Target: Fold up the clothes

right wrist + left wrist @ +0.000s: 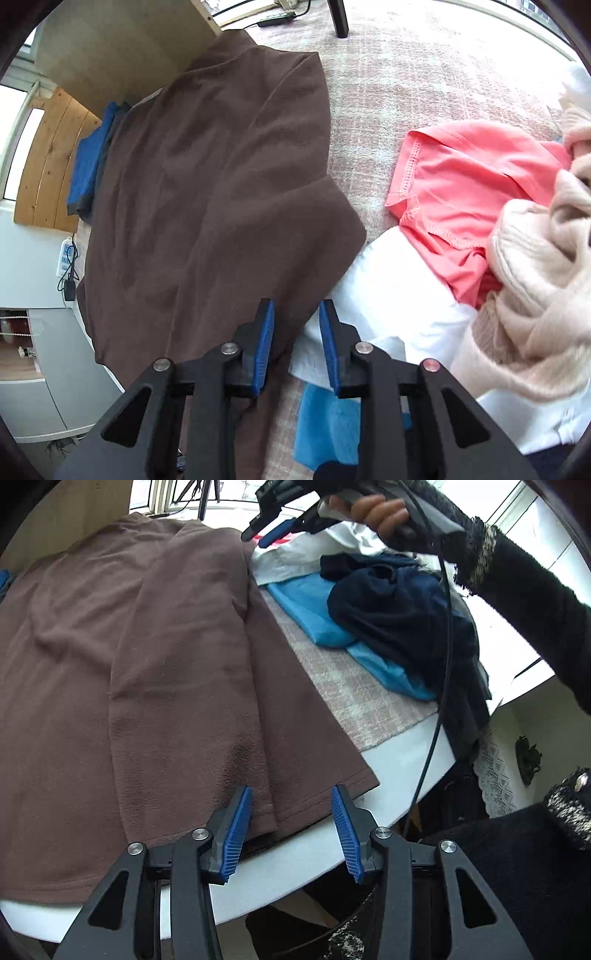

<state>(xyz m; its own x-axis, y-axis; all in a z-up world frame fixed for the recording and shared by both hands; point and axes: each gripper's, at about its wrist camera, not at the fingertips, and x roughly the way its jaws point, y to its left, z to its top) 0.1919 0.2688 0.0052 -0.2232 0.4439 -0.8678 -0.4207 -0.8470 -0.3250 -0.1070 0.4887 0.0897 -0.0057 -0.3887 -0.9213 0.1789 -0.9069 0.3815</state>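
From the left wrist camera, the brown shirt (147,664) lies spread flat on the white surface (399,760), its long axis running from the hem at the near edge away toward the far side, where the narrower top end lies by a window. One side is folded over the middle, making a long crease that runs the same way. The left gripper (291,830) hovers over the near hem, its blue fingers (236,834) spread wide with nothing between them; the hem corner lies below the gap. To the right of the shirt a pinkish checked cloth (351,686) covers the surface, and on it lie a light blue garment (317,609) and a rumpled dark navy garment (399,613). At the top, a hand (380,513) in a black knitted sleeve (517,590) holds the right gripper (258,531) above the shirt's far right edge.

From the right wrist camera, the shirt (207,177) is seen from the other side, stretching from near the fingers toward a folded blue item (88,166) at the far left. The right gripper (295,325) has its fingers (264,339) partly open and empty, poised over the shirt's edge where it meets a white garment (391,295). A coral garment (461,192) and a cream knit (535,280) are piled on the right.
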